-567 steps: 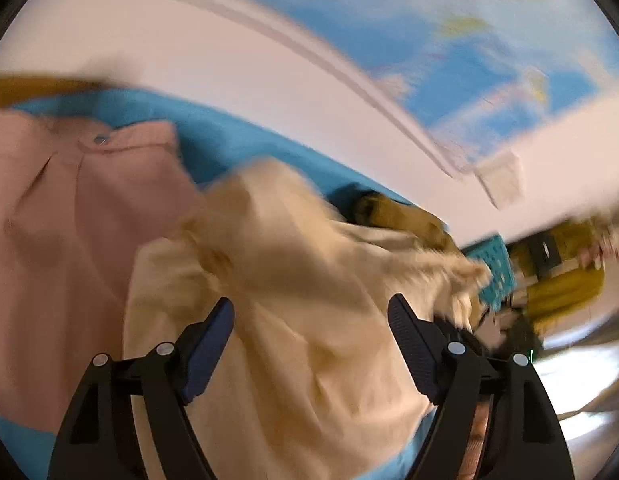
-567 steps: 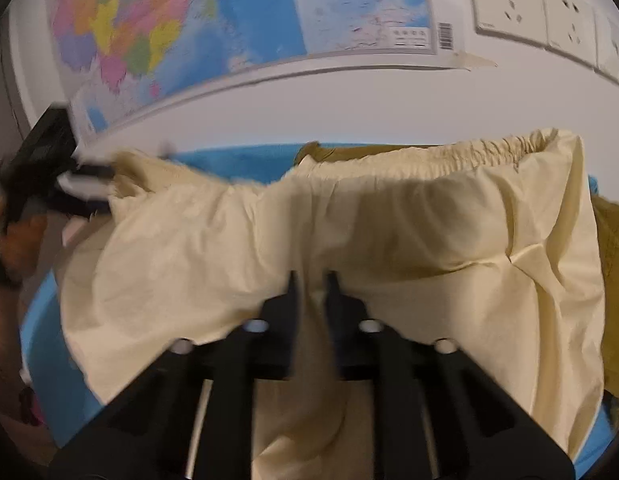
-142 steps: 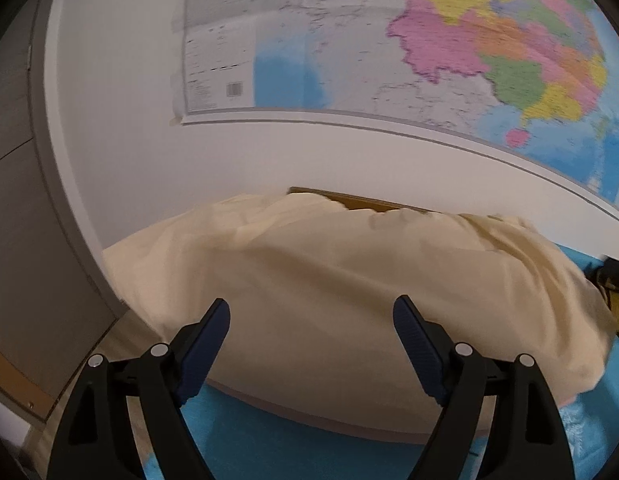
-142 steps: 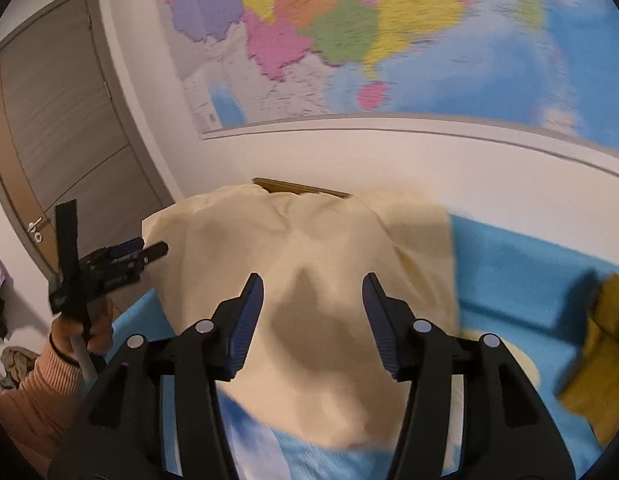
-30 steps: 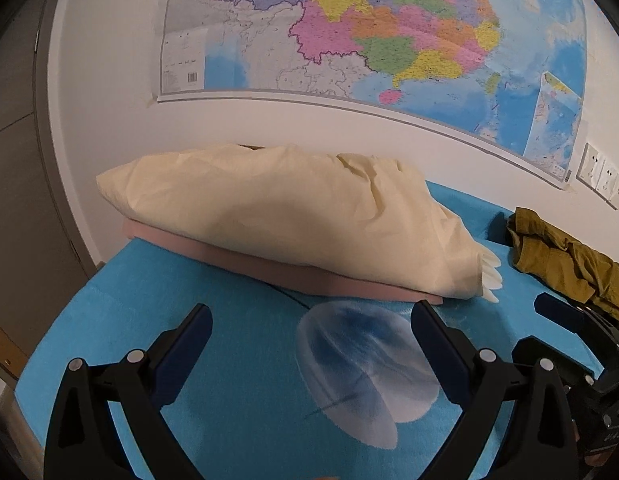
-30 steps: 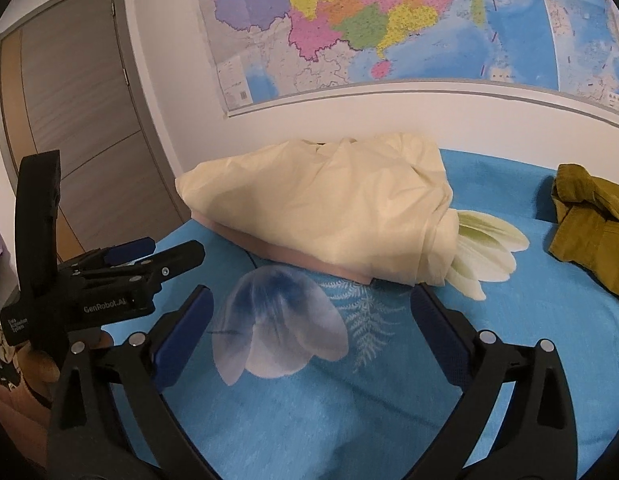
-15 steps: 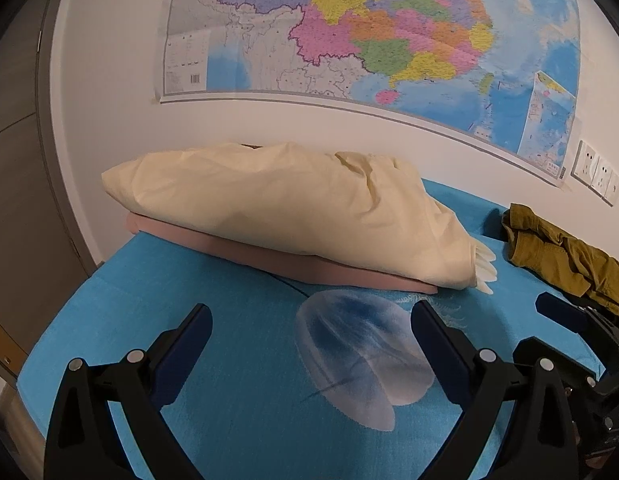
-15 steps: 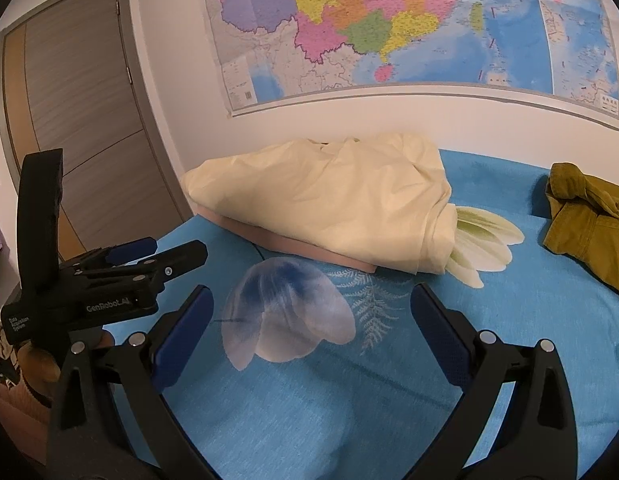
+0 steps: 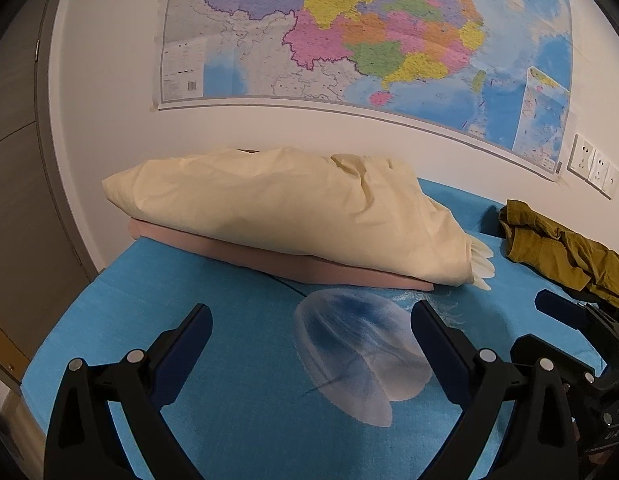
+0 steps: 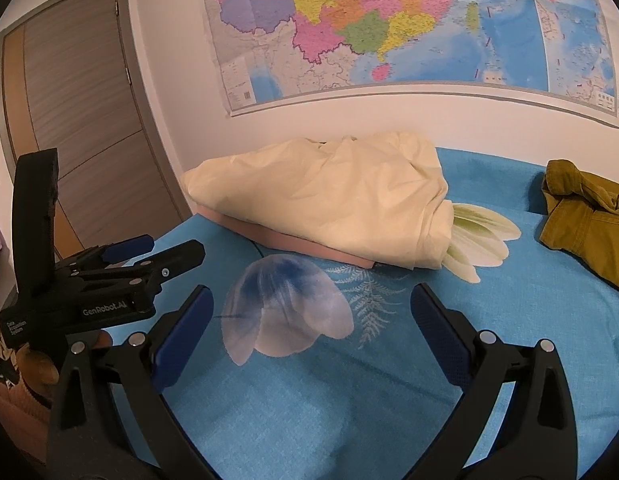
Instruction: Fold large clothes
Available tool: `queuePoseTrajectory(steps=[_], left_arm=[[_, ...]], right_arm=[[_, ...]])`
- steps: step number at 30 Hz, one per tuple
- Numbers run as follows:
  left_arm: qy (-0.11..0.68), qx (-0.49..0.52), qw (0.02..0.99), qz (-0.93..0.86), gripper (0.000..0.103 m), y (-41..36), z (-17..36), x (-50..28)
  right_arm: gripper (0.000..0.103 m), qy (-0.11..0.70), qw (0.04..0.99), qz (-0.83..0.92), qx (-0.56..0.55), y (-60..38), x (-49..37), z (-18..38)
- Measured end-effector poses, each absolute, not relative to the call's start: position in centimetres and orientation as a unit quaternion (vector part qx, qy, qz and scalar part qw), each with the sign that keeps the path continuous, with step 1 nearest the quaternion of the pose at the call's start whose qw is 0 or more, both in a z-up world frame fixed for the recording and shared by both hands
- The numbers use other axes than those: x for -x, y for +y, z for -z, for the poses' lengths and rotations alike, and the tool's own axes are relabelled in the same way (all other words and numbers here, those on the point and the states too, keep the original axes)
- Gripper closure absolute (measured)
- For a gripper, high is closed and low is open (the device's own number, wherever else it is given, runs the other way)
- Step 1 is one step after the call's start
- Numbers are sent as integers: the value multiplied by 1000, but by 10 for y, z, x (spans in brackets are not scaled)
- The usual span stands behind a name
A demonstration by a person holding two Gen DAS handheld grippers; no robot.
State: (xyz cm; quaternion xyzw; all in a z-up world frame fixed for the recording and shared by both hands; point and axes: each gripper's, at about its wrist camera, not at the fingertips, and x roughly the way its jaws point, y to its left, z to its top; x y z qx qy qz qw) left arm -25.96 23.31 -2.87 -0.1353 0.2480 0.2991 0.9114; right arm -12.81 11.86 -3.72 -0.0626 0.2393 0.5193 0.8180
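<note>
A folded cream garment (image 9: 293,216) (image 10: 329,200) lies on top of a folded pink garment (image 9: 269,258) (image 10: 293,246) at the back of the blue bed cover (image 9: 237,360) (image 10: 389,380), near the wall. A crumpled olive garment (image 9: 561,248) (image 10: 581,216) lies to the right of the stack. My left gripper (image 9: 311,332) hangs open and empty above the cover, well in front of the stack. My right gripper (image 10: 311,316) is open and empty too, just to the right of the left one (image 10: 109,280).
The wall behind carries a large coloured map (image 9: 369,32) (image 10: 389,20) and white sockets (image 9: 593,166). A grey-brown door (image 10: 69,100) stands at the left. The cover's left edge (image 9: 49,344) drops off near the door. A person's hand and sleeve (image 10: 17,384) hold the left tool.
Both grippers have drawn back slightly from the stacked garments and stay open. The cream and pink garments lie still.
</note>
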Motion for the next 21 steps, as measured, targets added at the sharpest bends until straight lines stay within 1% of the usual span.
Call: queuePoseTrajectory(steps=[21], left_arm=[[251, 138, 912, -294, 7, 231, 32, 259]], right_arm=[[6, 243, 819, -516, 61, 116, 128, 38]])
